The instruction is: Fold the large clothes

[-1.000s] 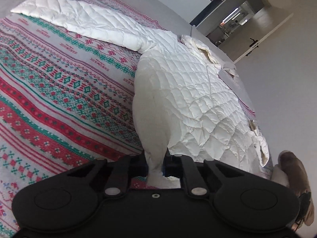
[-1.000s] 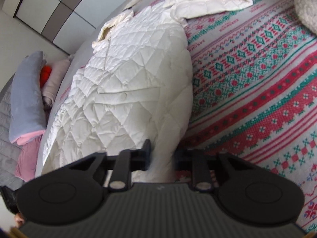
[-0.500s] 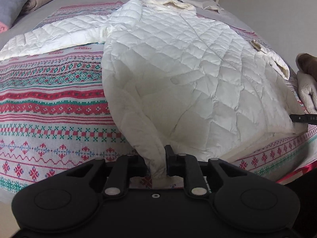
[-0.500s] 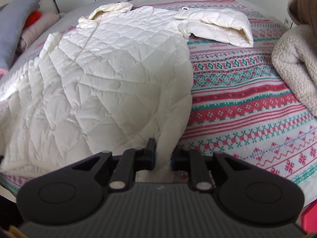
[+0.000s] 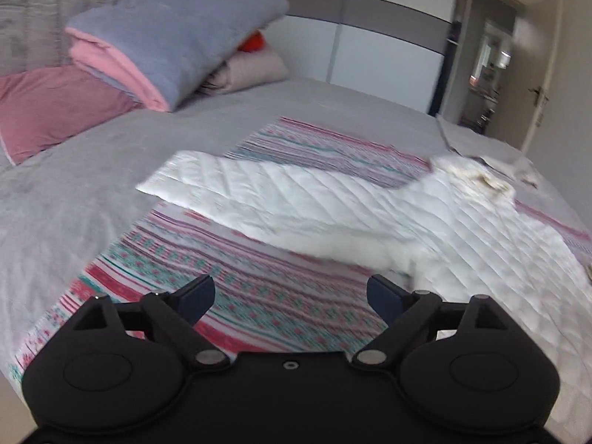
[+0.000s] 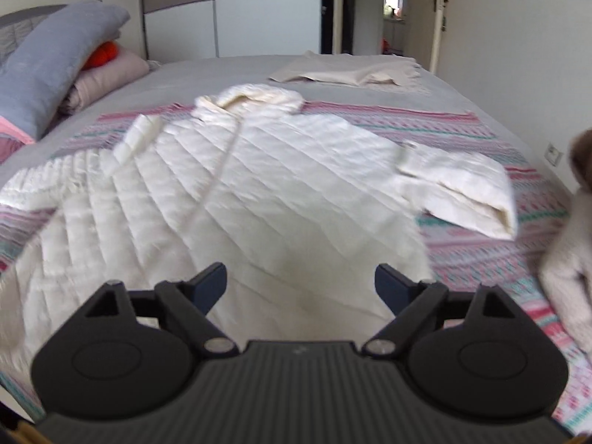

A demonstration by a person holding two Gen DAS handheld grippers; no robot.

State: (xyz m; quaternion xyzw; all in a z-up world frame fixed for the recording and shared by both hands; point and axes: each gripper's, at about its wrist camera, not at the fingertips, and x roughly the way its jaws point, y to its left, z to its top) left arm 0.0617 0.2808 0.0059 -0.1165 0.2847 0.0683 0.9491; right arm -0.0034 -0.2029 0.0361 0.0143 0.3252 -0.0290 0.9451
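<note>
On the bed (image 6: 229, 70), over a striped blanket (image 5: 259, 296), our white quilted jacket (image 6: 259, 199) lies spread flat, which we judge is the layout a fold needs: body smooth, sleeves out to the sides. From the left wrist view, our left gripper (image 5: 290, 296) hangs above the blanket with its jaws opening and nothing between them; the left sleeve (image 5: 259, 192) runs out toward ten o'clock, the jacket body off at three o'clock. From the right wrist view, our right gripper (image 6: 300, 285) hovers over the hem, jaws opening too, gripping nothing. The jacket's long axis runs from the hem at six o'clock up to the collar (image 6: 255, 98) at twelve, so it points away from us toward the wardrobe (image 6: 229, 18). The right sleeve (image 6: 462, 188) lies doubled at two o'clock. Folded bedding (image 5: 174, 37) sits clear at eleven o'clock.
</note>
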